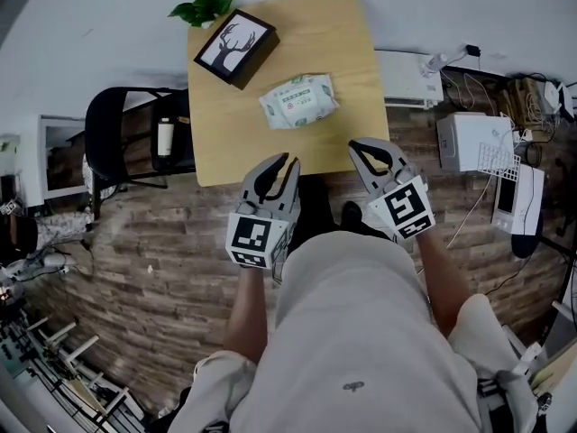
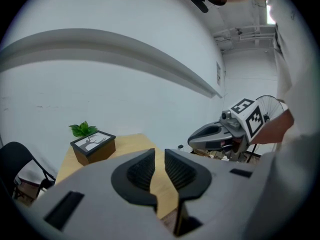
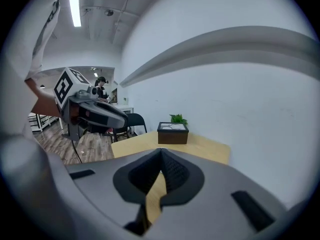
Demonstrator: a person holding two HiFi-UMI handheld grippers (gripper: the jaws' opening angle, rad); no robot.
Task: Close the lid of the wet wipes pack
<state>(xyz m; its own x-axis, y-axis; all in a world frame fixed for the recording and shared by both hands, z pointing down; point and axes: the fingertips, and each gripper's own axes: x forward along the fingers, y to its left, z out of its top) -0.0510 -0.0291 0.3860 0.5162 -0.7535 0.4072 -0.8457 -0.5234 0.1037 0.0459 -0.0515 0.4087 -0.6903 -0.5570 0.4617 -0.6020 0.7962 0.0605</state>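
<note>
We find the wet wipes pack (image 1: 299, 100) beyond both tongs, apart from them; left gripper (image 1: 288, 161) slightly parted, right gripper (image 1: 357, 145) closed, both empty; label unreadable.

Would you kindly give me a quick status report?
Left claw open, empty. Right claw shut, empty. Wet wipes pack on table, untouched. Nothing in the way.

We find the wet wipes pack (image 1: 298, 100) on the table (image 1: 325, 25). The box (image 1: 236, 47) lies at its ten o'clock, with the plant (image 1: 202, 8) behind that.
</note>
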